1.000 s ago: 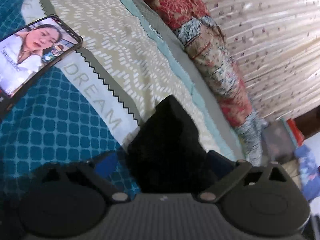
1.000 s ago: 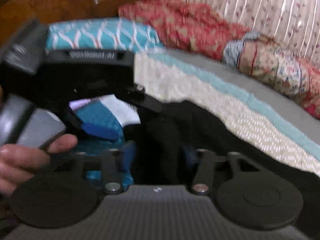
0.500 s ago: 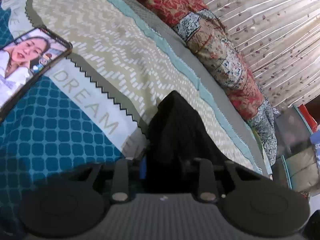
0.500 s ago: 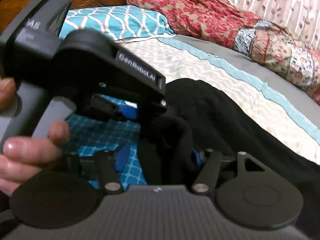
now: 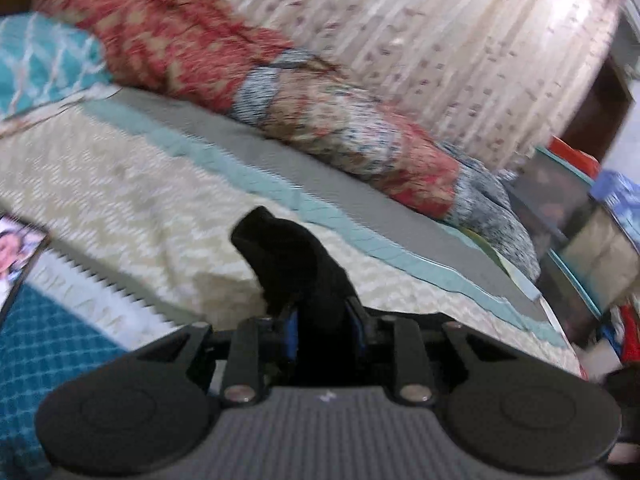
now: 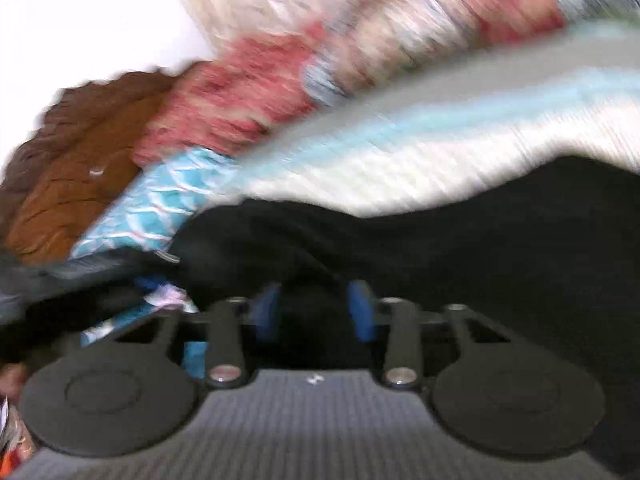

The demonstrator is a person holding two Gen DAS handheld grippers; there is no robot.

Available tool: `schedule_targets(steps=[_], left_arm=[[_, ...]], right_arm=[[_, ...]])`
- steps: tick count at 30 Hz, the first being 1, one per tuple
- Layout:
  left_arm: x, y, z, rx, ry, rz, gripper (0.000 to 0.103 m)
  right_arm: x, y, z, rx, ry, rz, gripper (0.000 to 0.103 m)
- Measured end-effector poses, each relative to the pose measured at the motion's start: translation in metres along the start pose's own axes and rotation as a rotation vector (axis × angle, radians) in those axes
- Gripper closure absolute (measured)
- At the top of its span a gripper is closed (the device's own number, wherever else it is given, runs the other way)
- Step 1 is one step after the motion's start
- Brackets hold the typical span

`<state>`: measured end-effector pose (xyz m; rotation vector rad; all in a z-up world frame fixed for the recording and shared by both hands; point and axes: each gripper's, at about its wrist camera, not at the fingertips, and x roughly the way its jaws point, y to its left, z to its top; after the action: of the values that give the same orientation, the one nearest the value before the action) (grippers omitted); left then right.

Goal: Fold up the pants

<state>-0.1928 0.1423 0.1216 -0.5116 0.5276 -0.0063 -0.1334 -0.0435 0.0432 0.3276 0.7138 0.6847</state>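
Note:
The black pants (image 5: pixel 280 248) stick up as a bunched tip from between the blue pads of my left gripper (image 5: pixel 322 320). Its jaws are closing, the cloth is pinched between them, and the tip is lifted off the bedspread. In the blurred right wrist view the pants (image 6: pixel 460 248) spread wide across the bed to the right. My right gripper (image 6: pixel 316 312) has a thick fold of them between its blue pads (image 6: pixel 362 312), and its jaws are closing on it. The other gripper's dark body (image 6: pixel 60 280) shows at the left edge.
A lit phone (image 5: pixel 16 256) lies on the patterned bedspread (image 5: pixel 140 200) at the left. A rolled red quilt (image 5: pixel 320 112) runs along the far side under a curtain (image 5: pixel 460 40). A teal pillow (image 6: pixel 160 208) and wooden headboard (image 6: pixel 72 168) stand at the bed's head. Boxes (image 5: pixel 580 216) crowd the right.
My left gripper went from wide open to shut on the pants' tip and rose. My right gripper opened, closed again on the fold, swung sideways and rolled; the view is now blurred.

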Motion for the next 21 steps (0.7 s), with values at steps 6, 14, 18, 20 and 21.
schedule_targets(steps=[6, 14, 18, 20, 21], left_arm=[[0.025, -0.081, -0.023, 0.249, 0.071, -0.039, 0.082], [0.062, -0.158, -0.079, 0.487, 0.194, -0.129, 0.072], [0.072, -0.171, -0.105, 0.548, 0.296, -0.118, 0.049], [0.058, -0.169, -0.104, 0.569, 0.272, -0.126, 0.038], [0.048, -0.163, -0.098, 0.547, 0.265, -0.137, 0.033]], right_arm=[[0.022, -0.013, -0.022, 0.049, 0.144, 0.041, 0.074], [-0.057, -0.103, -0.022, 0.317, -0.031, -0.091, 0.074], [-0.082, -0.134, -0.025, 0.442, -0.115, -0.076, 0.065], [-0.084, -0.135, -0.022, 0.45, -0.141, -0.035, 0.04], [-0.084, -0.133, -0.025, 0.456, -0.15, -0.013, 0.035]])
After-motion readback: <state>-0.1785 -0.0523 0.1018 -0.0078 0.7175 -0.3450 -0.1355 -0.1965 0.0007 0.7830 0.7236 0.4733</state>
